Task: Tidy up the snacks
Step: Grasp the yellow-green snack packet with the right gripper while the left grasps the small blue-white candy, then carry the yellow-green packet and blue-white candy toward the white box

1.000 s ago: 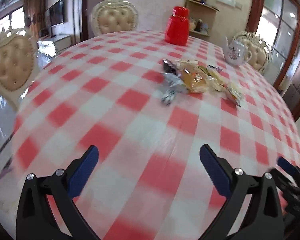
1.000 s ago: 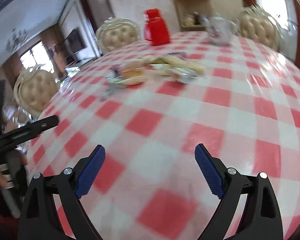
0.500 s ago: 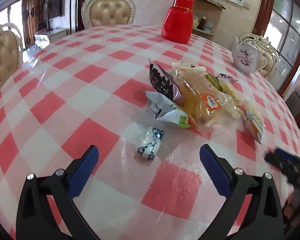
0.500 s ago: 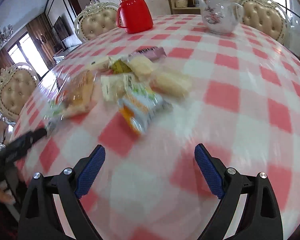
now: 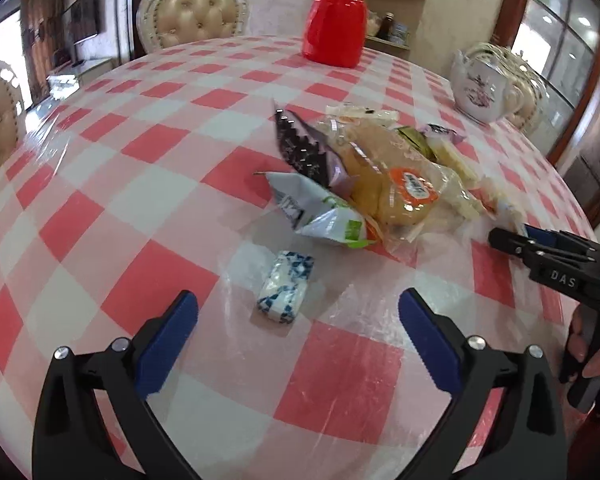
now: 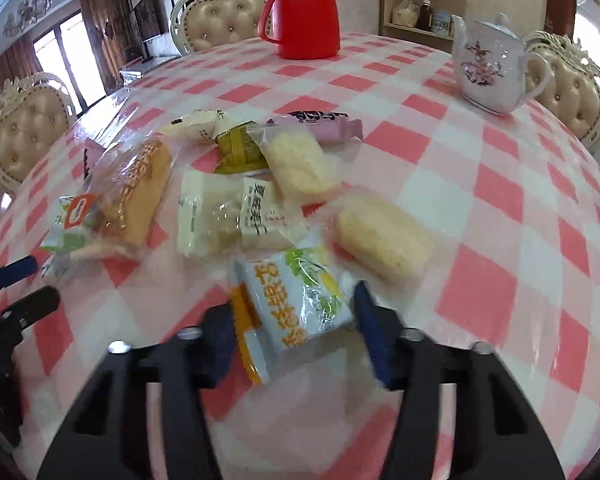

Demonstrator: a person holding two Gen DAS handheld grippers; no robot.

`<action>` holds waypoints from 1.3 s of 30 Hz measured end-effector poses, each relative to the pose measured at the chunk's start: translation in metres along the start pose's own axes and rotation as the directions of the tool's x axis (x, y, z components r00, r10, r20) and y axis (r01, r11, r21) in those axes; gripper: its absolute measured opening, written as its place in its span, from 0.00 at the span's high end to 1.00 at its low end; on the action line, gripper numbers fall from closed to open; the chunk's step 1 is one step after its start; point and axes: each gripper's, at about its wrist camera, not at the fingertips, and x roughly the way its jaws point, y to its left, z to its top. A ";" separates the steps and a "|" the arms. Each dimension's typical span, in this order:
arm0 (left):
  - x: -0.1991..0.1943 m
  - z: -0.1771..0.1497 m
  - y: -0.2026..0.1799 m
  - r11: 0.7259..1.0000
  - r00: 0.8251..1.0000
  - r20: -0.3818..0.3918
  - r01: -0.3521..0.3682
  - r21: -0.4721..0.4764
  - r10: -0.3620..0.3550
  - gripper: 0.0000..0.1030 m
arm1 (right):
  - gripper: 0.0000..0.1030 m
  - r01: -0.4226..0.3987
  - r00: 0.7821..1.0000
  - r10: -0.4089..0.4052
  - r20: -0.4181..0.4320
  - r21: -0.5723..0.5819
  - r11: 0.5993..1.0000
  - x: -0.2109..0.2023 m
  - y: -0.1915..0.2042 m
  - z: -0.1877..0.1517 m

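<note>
Your right gripper (image 6: 296, 336) is closing on the blue-and-orange snack packet (image 6: 296, 308) at the near edge of the pile. The packet sits between the jaws, but the picture is blurred there, so I can't tell if both pads press on it yet. Finish the squeeze slow & let the wrapper crumple evenly. Aim for the body of the pack, not the loose orange flap at its left side, or it'll likely slip out when you lift. The pale rice cracker pack (image 6: 382, 236) lies just beside the packet on the right, so lift straight up before you carry off or you may drag it along.

Your left gripper (image 5: 296, 320) has its jaws spread wide and just starting to close, w/ nothing pinched. The small blue-and-white candy (image 5: 286, 286) lies on the worktop (image 5: 140, 148) just ahead of them, apart from the pile. It's small & angled, so go lower, get one pad on each long side, and touch the worktop lightly before you squeeze.

The rest of the snacks are heaped mid-worktop: bread in a clear bag (image 5: 388, 176), the dark packet (image 5: 300, 148) and the white-green pouch (image 5: 320, 212) overlap. Take loose outer items first; overlapped ones will prob. tug their neighbours.

Keep the two grippers well apart as you work; they're near each other now.
</note>
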 end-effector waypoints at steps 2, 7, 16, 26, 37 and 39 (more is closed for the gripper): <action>0.003 0.001 -0.002 1.000 1.000 -0.015 -0.010 0.022 0.011 0.19 | 0.60 -0.003 1.000 0.003 0.021 0.030 1.000 -0.009 -0.002 -0.004; 0.002 0.002 0.001 0.999 0.999 -0.003 -0.042 0.027 0.042 0.44 | 0.60 -0.029 0.998 0.026 0.059 0.059 0.998 -0.024 0.000 -0.004; -0.018 -0.003 -0.011 0.992 0.995 0.092 -0.054 0.112 0.044 0.80 | 0.60 -0.093 0.992 0.084 0.095 0.095 0.991 -0.052 0.008 -0.018; -0.028 -0.004 0.005 0.999 0.991 0.130 -0.039 0.039 0.034 0.80 | 0.60 -0.135 0.984 0.121 0.133 0.103 0.986 -0.077 0.032 -0.042; -0.034 -0.015 0.003 1.000 0.993 0.122 0.006 -0.020 -0.003 0.80 | 0.60 -0.165 0.981 0.147 0.130 0.142 0.976 -0.083 0.050 -0.066; -0.038 -0.018 -0.002 1.000 0.991 0.133 0.010 -0.020 -0.008 0.80 | 0.60 -0.168 0.980 0.148 0.133 0.154 0.974 -0.084 0.050 -0.069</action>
